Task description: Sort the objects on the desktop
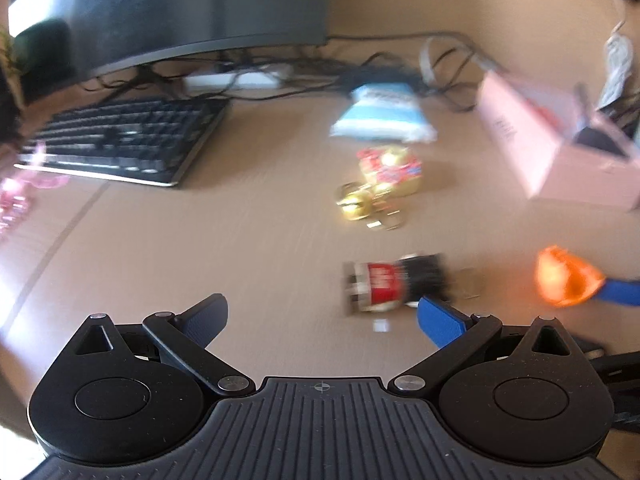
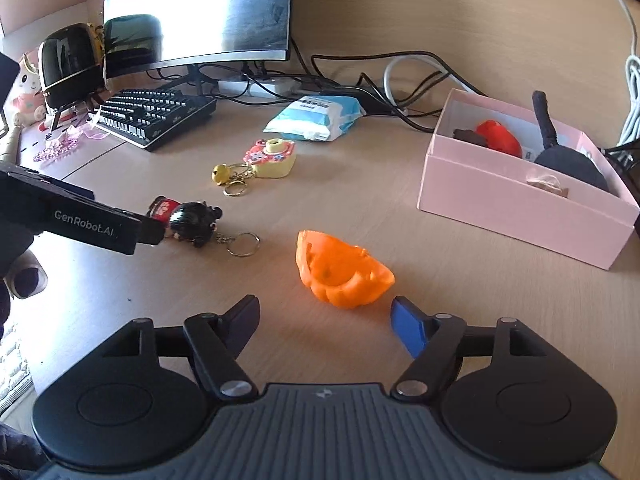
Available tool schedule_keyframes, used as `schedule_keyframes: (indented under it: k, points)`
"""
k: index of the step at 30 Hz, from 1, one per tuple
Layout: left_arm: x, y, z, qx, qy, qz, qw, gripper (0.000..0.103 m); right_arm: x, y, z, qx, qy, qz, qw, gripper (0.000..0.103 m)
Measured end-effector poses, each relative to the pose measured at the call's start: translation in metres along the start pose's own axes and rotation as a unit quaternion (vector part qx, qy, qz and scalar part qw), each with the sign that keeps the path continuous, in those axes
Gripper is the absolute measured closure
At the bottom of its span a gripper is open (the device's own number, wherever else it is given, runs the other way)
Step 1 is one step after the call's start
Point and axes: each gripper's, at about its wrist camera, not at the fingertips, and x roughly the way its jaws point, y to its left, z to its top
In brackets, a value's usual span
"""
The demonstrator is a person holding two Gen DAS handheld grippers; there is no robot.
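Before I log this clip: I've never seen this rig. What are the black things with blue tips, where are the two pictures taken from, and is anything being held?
There is no robot. A person holds a pair of hand tongs in each hand, and each carries a wide-angle camera looking forward along its fingers. The blurred picture is from the left tongs, the sharp one from the right tongs.

On the desk lie an orange pumpkin-shaped toy, a black-haired doll keychain, a yellow camera keychain, a blue and white tissue pack, a keyboard and a pink box with a few things already inside.

Both tongs are open and hold nothing. The right ones straddle the pumpkin toy; the left ones are by the doll.
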Motion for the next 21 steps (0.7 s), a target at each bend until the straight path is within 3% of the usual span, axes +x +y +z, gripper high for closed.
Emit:
schedule_keyframes:
  k: [2, 6, 14, 21]
  points:
    - [-0.001, -0.003, 0.000, -0.001, -0.004, -0.024, 0.9997, 0.000, -0.002, 0.002, 0.001, -0.006, -0.002, 0.000, 1.000, 0.026]
    - [0.008, -0.016, 0.001, 0.021, 0.002, -0.023, 0.9995, 0.000, -0.009, 0.004, 0.000, -0.012, -0.004, -0.006, 1.000, 0.022]
    - [0.022, -0.035, 0.012, 0.026, 0.008, -0.054, 0.9981, 0.001, -0.027, 0.001, -0.013, -0.024, 0.007, -0.021, 0.999, 0.016]
    - [0.025, -0.043, 0.013, 0.050, 0.009, -0.059, 0.9970, 0.034, -0.024, -0.002, -0.016, -0.014, 0.008, -0.020, 1.000, 0.015]
